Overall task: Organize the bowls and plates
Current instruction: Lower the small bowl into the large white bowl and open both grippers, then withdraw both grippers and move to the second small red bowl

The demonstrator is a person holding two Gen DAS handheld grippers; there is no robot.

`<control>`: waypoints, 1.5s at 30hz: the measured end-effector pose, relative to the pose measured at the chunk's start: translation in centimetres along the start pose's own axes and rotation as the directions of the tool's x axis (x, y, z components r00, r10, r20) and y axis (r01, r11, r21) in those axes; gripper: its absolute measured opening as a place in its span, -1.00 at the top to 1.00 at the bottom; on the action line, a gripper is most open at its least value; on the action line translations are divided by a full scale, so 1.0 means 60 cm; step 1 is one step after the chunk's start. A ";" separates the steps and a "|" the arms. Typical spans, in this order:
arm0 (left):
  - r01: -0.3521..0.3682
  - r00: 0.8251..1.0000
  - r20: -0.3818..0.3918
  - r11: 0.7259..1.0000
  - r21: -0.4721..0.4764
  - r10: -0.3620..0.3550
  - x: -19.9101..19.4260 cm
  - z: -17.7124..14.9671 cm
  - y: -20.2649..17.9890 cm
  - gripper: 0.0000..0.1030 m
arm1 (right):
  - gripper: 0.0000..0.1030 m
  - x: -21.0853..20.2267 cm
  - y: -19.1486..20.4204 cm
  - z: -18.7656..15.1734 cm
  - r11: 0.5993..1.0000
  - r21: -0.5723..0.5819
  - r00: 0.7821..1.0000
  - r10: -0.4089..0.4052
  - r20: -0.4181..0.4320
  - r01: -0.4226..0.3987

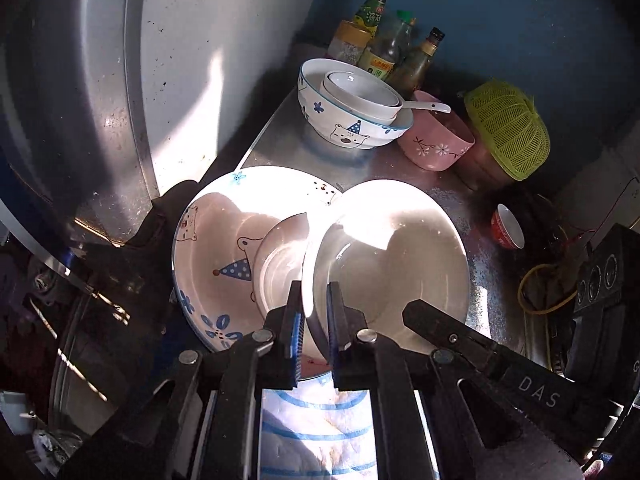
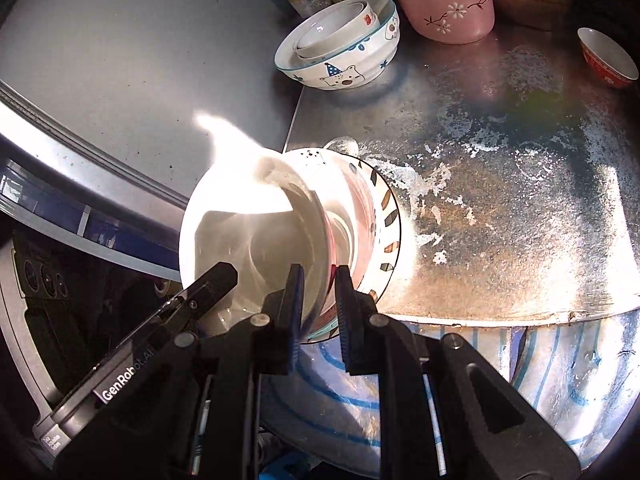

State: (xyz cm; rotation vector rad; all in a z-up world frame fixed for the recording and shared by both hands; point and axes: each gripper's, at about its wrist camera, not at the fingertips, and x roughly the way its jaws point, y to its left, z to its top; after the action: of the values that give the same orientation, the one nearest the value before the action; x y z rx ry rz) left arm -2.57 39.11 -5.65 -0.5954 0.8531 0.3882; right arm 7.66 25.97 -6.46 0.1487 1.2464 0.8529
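Observation:
A deep white bowl is tilted over the near edge of the metal counter. My left gripper is shut on its left rim. My right gripper is shut on the opposite rim of the same white bowl, with a pinkish rim pinched alongside it. Left of the white bowl sits a bear-patterned dish with a smaller white bowl inside. A striped-rim plate shows beneath the stack. At the back stands a bear bowl holding smaller white bowls.
A pink flowered bowl with a white spoon, a green strainer basket and several bottles crowd the back corner. A small red bowl sits far right. The worn metal counter meets a grey panel on the left.

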 end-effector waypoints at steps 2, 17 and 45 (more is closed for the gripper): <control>-0.002 1.000 -0.012 1.000 -0.004 0.002 0.008 0.002 0.007 0.83 | 0.68 0.011 -0.001 0.001 1.000 0.003 1.000 -0.002 -0.012 0.002; -0.007 0.998 -0.069 1.000 0.000 0.007 0.047 0.013 0.029 0.82 | 0.69 0.052 -0.011 0.015 0.999 0.031 0.998 -0.029 -0.048 0.031; -0.051 0.999 0.008 0.998 -0.025 0.051 0.009 0.034 0.024 -0.91 | -1.00 -0.023 -0.027 0.025 0.989 0.000 0.985 -0.149 0.082 0.150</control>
State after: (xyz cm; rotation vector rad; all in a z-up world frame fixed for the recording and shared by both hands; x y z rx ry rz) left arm -1.79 41.56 -5.52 -0.5951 0.8575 0.4483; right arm 9.64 24.49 -5.72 0.0832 1.1628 0.7141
